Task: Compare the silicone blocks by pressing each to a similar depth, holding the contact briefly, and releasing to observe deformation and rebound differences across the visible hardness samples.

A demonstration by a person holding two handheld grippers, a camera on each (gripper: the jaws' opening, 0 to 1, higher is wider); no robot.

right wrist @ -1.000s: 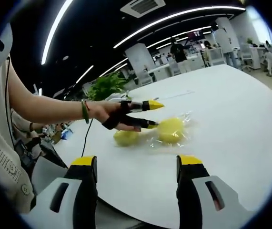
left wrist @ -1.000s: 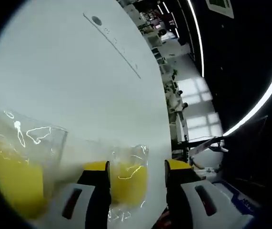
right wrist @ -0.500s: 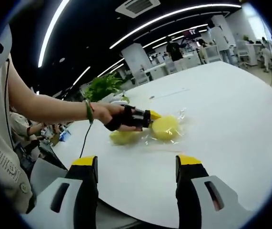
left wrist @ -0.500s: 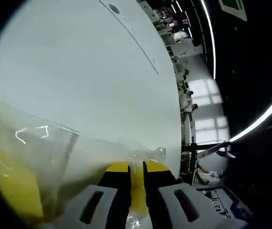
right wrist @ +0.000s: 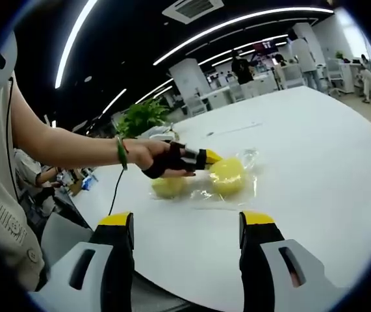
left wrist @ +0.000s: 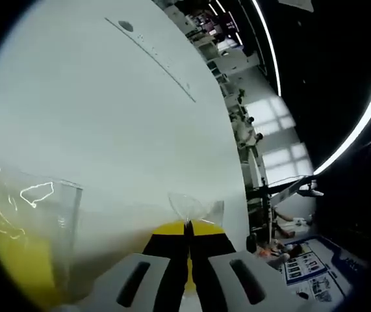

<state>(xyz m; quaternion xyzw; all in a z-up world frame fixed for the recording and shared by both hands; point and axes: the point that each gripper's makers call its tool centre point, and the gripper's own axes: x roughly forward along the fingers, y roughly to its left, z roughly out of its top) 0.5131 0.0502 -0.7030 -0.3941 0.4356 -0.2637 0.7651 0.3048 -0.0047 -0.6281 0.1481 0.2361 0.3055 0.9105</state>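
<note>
Two yellow silicone blocks lie in clear wrap on the white table [right wrist: 315, 156]. In the right gripper view the rounder block [right wrist: 228, 175] sits right of the smaller one [right wrist: 169, 187]. A hand holds my left gripper [right wrist: 206, 156] against the rounder block's upper left edge. In the left gripper view my left gripper [left wrist: 187, 227] is shut, with a thin yellow sliver between its jaws and a corner of clear wrap [left wrist: 193, 207] sticking out past the tips. The other block [left wrist: 6, 260] sits blurred at lower left. My right gripper [right wrist: 185, 221] hangs open above the near table edge, well short of the blocks.
The person's forearm [right wrist: 68, 148] with a green bracelet reaches in from the left. A potted plant [right wrist: 143, 117] stands behind the table, and a black cable [right wrist: 115, 195] drops off its left edge. Desks and people fill the far room. A round port [left wrist: 125, 26] sits in the tabletop.
My left gripper has gone from open around the wrapped block to fully shut, squeezing it thin. The right gripper has stayed open and nearly still.
</note>
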